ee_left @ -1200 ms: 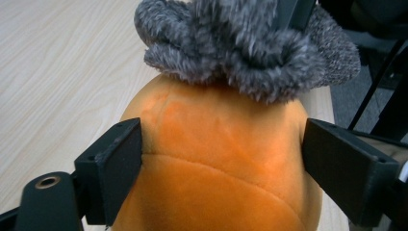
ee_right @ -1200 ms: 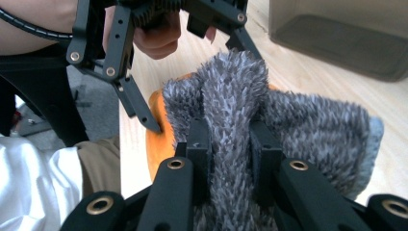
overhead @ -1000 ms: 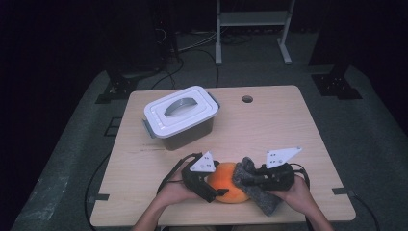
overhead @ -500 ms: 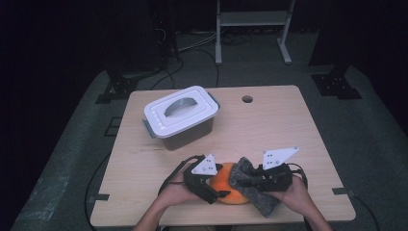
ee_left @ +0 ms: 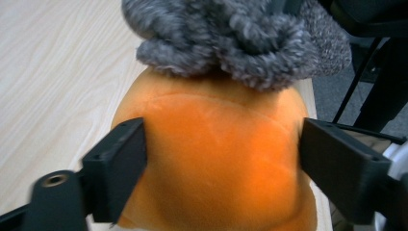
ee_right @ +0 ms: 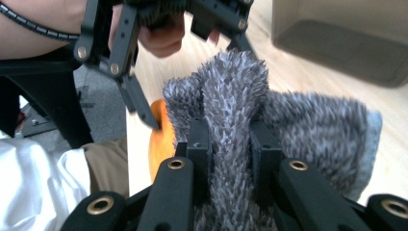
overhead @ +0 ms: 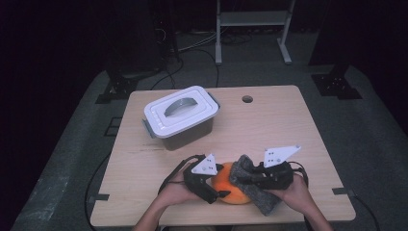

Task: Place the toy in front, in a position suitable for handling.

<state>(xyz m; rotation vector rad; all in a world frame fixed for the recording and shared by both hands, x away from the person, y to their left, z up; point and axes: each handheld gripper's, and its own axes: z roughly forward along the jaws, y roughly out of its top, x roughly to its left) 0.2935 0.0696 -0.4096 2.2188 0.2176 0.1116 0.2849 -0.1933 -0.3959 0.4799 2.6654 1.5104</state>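
Here, low in the centre of the high view, the left gripper (overhead: 215, 191) straddled an orange plush ball (overhead: 230, 188) on the table (overhead: 269, 125), while the right gripper (overhead: 251, 176) was pinched tight on a fold of grey fuzzy cloth (overhead: 257, 192) draped over the ball's right side. In the left gripper view, the black jaws stood wide at either flank of the ball (ee_left: 216, 159). They had just been closing in on it, and the pads looked to be at its surface, though I could not tell whether they pressed. In the right gripper view the cloth (ee_right: 231, 101) rose bunched between the clamped jaws.

To do this well, I judged that the left jaws should finish closing squarely across the ball's widest part, since soft plush could squirm out of a shallow pinch. The right gripper should hold its bite and move the cloth in short strokes, lest the ball roll toward the near edge.

Counted: one ball, one cloth, two grippers, one white-lidded bin (overhead: 180, 118) at upper left of the table.
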